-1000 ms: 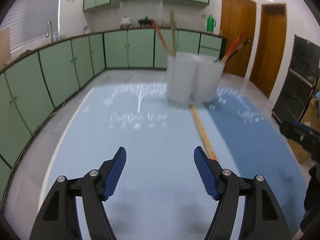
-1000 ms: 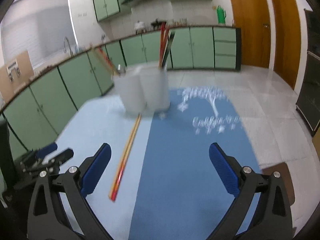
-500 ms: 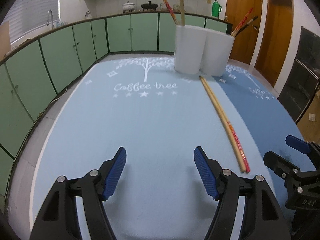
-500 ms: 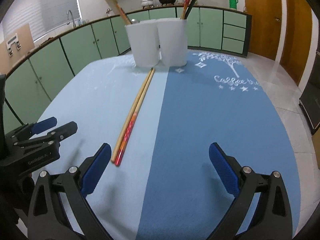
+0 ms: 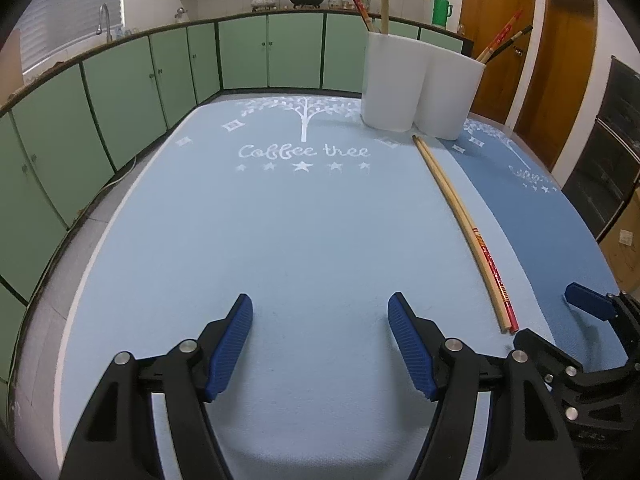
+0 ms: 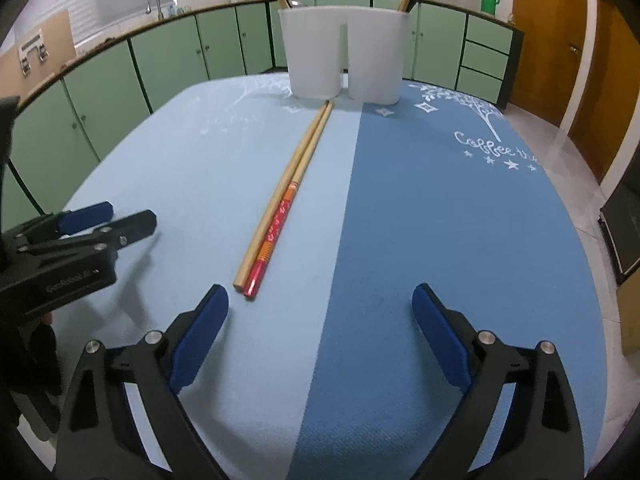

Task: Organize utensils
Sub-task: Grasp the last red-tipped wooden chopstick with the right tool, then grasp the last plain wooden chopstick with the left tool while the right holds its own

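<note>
Two chopsticks lie side by side on the table, a plain wooden chopstick (image 6: 280, 196) and a red patterned chopstick (image 6: 276, 232). Their far tips almost reach the white two-cup holder (image 6: 344, 52), which has more chopsticks standing in it. My right gripper (image 6: 320, 316) hovers just short of their near ends; its jaws are closing with nothing between them. My left gripper (image 5: 320, 340) is open over bare light blue mat, with the wooden chopstick (image 5: 452, 208) and the holder (image 5: 416, 88) to its right.
A light blue mat (image 5: 280, 220) and a darker blue mat (image 6: 440, 220) cover the table. Green cabinets (image 5: 120, 100) line the room beyond its edge. Wooden doors (image 5: 560, 80) stand at the right.
Both grippers have sunk toward the table and tipped downward, so the holder sits higher in view. The right jaws have narrowed slightly. The chopsticks have not moved.
</note>
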